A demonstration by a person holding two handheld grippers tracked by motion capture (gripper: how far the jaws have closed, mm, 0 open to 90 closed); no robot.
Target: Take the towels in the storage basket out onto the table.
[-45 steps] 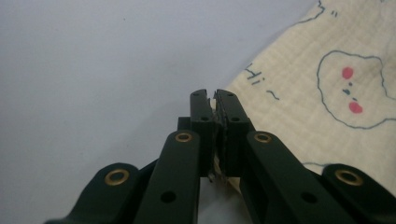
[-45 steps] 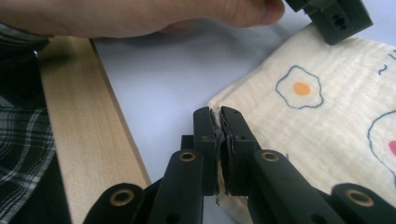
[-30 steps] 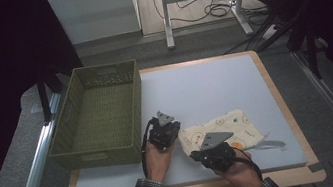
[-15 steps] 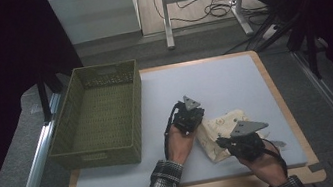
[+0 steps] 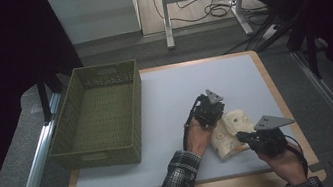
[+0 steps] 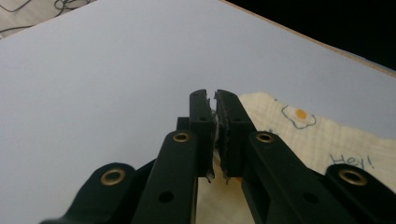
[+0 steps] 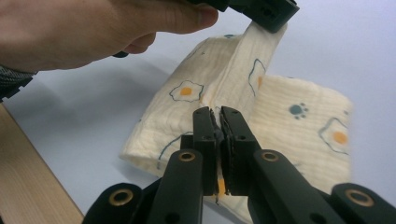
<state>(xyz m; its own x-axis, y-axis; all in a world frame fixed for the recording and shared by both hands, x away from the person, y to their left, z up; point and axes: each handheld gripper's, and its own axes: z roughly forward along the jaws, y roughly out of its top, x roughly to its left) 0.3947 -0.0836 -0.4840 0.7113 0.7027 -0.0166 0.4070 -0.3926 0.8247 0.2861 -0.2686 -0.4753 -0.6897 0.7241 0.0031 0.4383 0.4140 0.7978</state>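
Note:
A cream cloth [image 5: 233, 128] printed with fried eggs and paw prints lies folded on the white table top near the front right. My left gripper [image 5: 217, 117] is shut on its far left edge; in the left gripper view a thin strip of the cloth [image 6: 322, 135] sits pinched between the left gripper's [image 6: 215, 99] jaws. My right gripper [image 5: 240, 137] is shut on the near edge of the cloth [image 7: 289, 126], fabric caught between the right gripper's [image 7: 217, 113] jaws. The right gripper view also has the left gripper [image 7: 266, 11] lifting a cloth corner into a ridge.
A green woven basket [image 5: 132, 109] stands empty on the table's left side. The white table top [image 5: 178, 86] has a wooden rim [image 5: 275, 91] close to the right of the cloth. Table legs and cables lie on the floor beyond.
Both hands have moved to the right across the table, the left one also farther from the front edge. The cloth has gone with them and is bunched up between the grippers.

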